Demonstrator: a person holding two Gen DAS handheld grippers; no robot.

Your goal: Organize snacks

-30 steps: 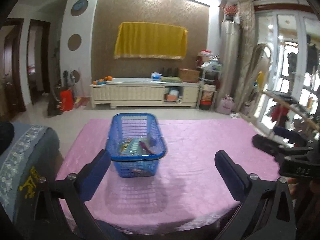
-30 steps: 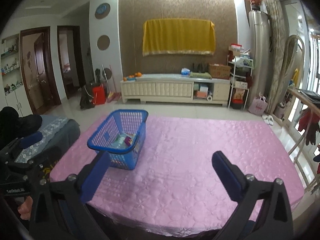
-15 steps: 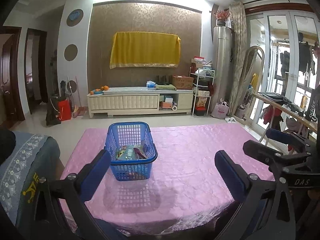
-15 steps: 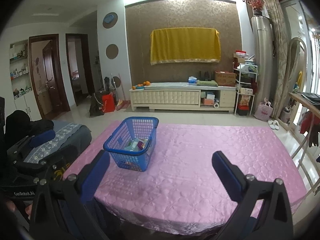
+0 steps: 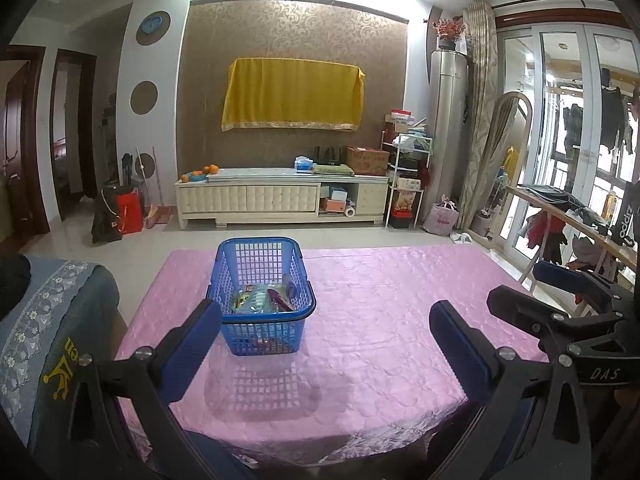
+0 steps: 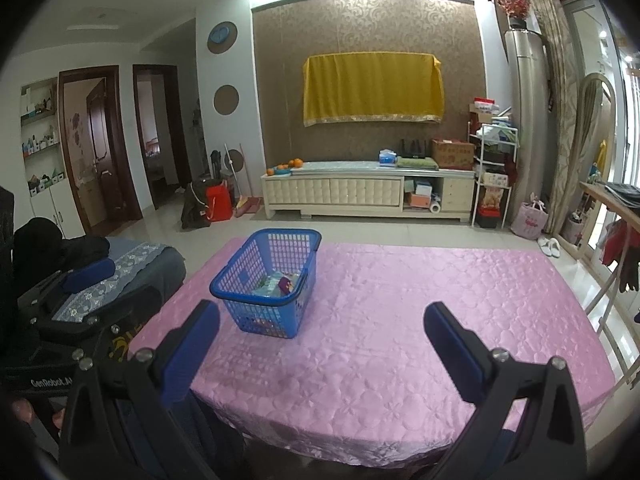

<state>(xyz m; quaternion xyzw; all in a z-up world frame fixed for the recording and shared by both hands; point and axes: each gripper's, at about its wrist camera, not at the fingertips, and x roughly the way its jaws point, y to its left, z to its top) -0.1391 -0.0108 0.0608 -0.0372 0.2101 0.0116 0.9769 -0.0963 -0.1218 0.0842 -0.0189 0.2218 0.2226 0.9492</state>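
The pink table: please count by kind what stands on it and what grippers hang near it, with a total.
Blue plastic mesh basket holding snack packets, on the pink quilted tablecloth: 1
Open gripper: 2, left gripper and right gripper
Loose snacks on the cloth: 0
Total: 3

Right gripper (image 6: 322, 332): blue-padded fingers spread wide, nothing between them, held above the near edge of the pink tablecloth (image 6: 400, 320). Blue basket (image 6: 240, 280): mesh-walled, upright on the cloth's left part, snack packets (image 6: 278, 284) lying inside. Left gripper (image 6: 86, 276): at the left edge, beside a grey-covered seat (image 6: 132, 264); its jaw state cannot be made out. Backdrop: cream cabinet (image 6: 368, 194), yellow cloth (image 6: 372, 90) on the wall.
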